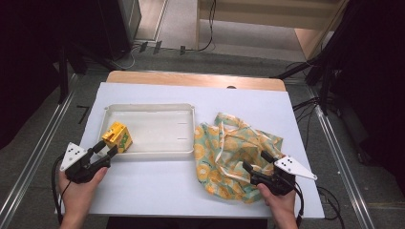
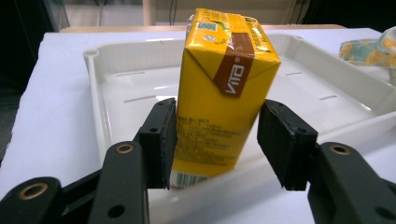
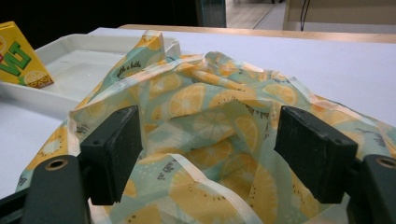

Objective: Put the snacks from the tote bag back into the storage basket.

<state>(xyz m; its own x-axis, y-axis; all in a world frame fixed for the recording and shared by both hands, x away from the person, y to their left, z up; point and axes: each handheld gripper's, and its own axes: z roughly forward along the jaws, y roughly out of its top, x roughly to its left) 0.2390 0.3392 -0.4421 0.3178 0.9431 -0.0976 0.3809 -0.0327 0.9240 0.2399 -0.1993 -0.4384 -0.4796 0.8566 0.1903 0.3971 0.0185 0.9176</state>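
The yellow drink carton [image 2: 222,93] stands in the near left corner of the white tray [image 1: 148,110], leaning slightly, and the tray sits on the left half of the bench [image 1: 157,188]. My left gripper [image 1: 106,149] reaches in over the tray's near rim from the bench's front left, and in the left gripper view I see the carton between its jaws: one pad lies against the carton's side, the other stands just off it, so the jaws are partly open and have no hold on it. My right gripper [image 1: 254,161] hovers over the lemon-print cloth bag [image 1: 236,152], which lies crumpled on the right half of the bench, just beside the tray. Its jaws stand wide apart above the folds, gripping nothing.
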